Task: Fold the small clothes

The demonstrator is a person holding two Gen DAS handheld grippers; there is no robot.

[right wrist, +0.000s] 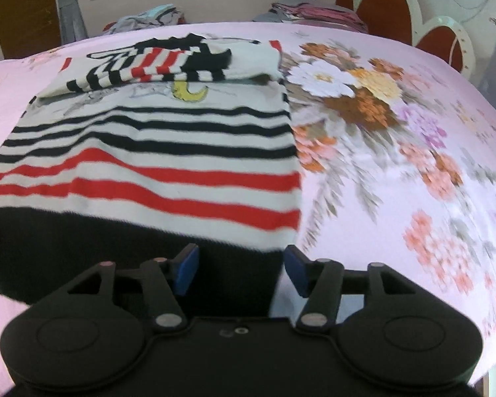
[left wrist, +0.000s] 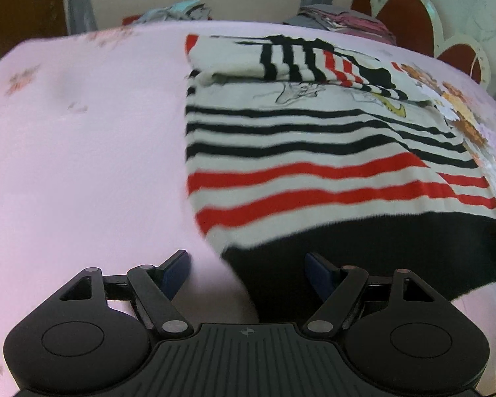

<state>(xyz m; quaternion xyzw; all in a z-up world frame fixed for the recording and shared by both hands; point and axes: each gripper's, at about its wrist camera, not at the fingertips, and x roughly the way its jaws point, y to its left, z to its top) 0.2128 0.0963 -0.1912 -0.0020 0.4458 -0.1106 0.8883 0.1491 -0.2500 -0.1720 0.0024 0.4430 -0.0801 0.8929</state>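
Note:
A small white top with black and red stripes and a black hem band lies flat on the pink bed sheet. Its sleeves are folded in over the chest at the far end. My left gripper is open, its fingers straddling the hem's near left corner. In the right wrist view the same top lies left of centre. My right gripper is open over the hem's near right corner, nothing held.
The sheet has a large flower print right of the top. Piles of other clothes sit at the bed's far edge. A red and white headboard stands at the far right.

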